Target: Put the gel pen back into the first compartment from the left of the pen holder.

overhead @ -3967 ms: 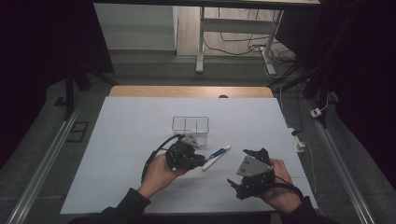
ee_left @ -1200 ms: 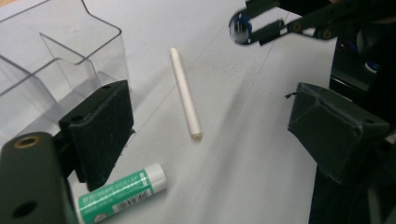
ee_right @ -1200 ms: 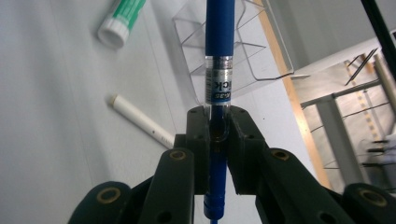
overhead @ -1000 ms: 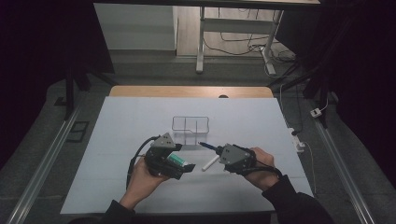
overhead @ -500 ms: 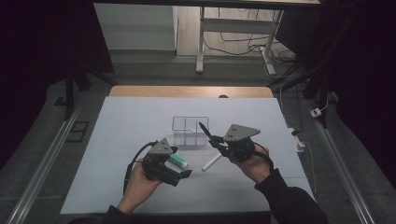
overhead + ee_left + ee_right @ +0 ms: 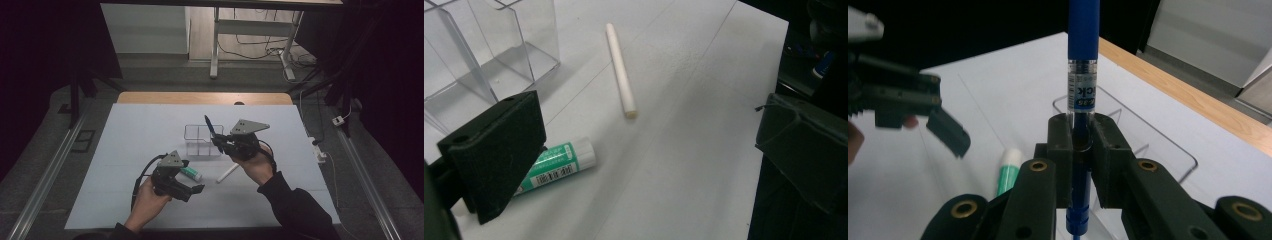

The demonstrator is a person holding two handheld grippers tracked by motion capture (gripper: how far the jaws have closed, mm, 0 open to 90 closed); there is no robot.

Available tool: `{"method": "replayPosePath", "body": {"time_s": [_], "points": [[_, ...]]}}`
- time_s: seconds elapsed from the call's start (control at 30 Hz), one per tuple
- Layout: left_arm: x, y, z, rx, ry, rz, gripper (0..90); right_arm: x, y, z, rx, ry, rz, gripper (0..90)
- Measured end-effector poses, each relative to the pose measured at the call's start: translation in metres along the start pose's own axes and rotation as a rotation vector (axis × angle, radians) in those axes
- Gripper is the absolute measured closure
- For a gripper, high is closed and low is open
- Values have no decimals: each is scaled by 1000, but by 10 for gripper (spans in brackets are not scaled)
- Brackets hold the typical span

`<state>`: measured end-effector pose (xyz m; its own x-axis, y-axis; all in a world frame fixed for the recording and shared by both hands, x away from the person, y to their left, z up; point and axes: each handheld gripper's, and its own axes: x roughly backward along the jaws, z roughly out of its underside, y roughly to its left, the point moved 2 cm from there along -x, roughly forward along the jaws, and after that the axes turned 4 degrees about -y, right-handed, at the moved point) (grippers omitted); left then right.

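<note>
My right gripper (image 6: 218,139) is shut on a blue pen (image 6: 209,125), which stands nearly upright over the near edge of the clear divided box (image 6: 196,131). In the right gripper view the pads (image 6: 1060,150) clamp the pen (image 6: 1083,75) at its clear barrel. My left gripper (image 6: 192,180) hovers low at the front left. Its jaws have just been opening and stand wide with nothing pressed between them (image 6: 649,165). A green and white glue stick (image 6: 559,165) lies on the table, partly under the left pad (image 6: 499,150). A white stick (image 6: 620,70) lies beyond it.
The table's white mat (image 6: 300,165) has open room to the right and along the front. The wooden table edge (image 6: 150,97) runs behind the box. The glue stick (image 6: 191,174) and white stick (image 6: 227,173) lie between the two hands. The left gripper (image 6: 923,110) appears at the right gripper view's left.
My right gripper has carried the blue pen up and away from the front, toward the clear box, tilting it more upright. The left hand has barely moved; its jaws spread slightly wider.
</note>
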<state>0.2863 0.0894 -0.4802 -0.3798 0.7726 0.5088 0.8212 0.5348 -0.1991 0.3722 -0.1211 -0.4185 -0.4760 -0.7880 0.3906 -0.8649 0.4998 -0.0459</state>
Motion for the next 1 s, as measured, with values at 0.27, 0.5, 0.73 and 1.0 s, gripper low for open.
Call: {"method": "replayPosePath", "body": {"time_s": [0.27,0.5,0.73,1.0], "points": [[-2,3,3,10,6,14,0,-17,-8,-5,-63,-37,7,795],[-3,4,4,15,11,30,0,-28,-11,-7,-74,-51,11,795],[-2,5,4,7,6,31,0,-41,-11,-12,-74,-68,6,795],[-3,5,4,-9,19,32,0,-56,-13,-15,-77,-82,13,795]]}}
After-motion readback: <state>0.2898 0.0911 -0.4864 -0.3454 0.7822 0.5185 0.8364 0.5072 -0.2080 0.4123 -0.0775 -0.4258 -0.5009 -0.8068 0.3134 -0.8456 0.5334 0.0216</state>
